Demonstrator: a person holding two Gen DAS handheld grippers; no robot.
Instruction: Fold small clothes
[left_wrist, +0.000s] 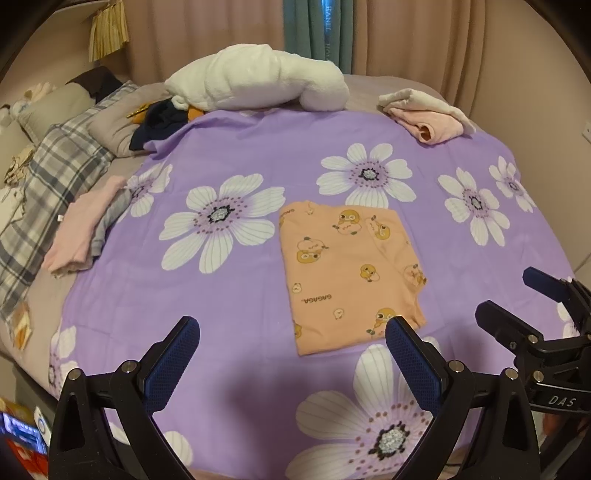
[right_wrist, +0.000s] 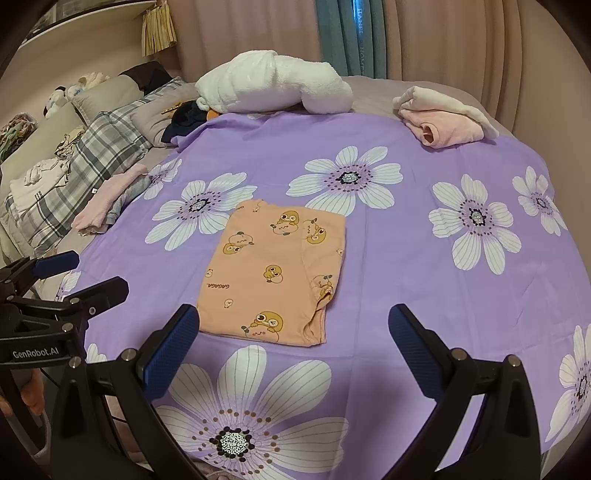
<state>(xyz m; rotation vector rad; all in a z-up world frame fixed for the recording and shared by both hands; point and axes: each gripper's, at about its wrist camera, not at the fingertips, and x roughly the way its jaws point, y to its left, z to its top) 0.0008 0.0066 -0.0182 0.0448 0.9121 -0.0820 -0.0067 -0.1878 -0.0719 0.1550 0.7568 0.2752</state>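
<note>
One folded orange garment (left_wrist: 351, 273) lies flat on the purple flowered sheet (left_wrist: 221, 302), both hand-held grippers spread wide above the bed's near edge, gripping nothing.

The left hand-held gripper (left_wrist: 291, 332) and right hand-held gripper (right_wrist: 293, 321) hang apart from the cloth, side by side. The garment carries duck cartoons and the word "GAGAGA". One gripper body reads "GenRobot.AI", the other "DAS". Toward the far edge sits one rolled white blanket (left_wrist: 258, 83); at the far right corner, a pink and cream bundle (left_wrist: 428, 114); by the left edge, a small pink and grey pile (left_wrist: 86, 229) beside a plaid quilt (left_wrist: 55, 173). Dark clothes (left_wrist: 159, 123) lie near the blanket.
</note>
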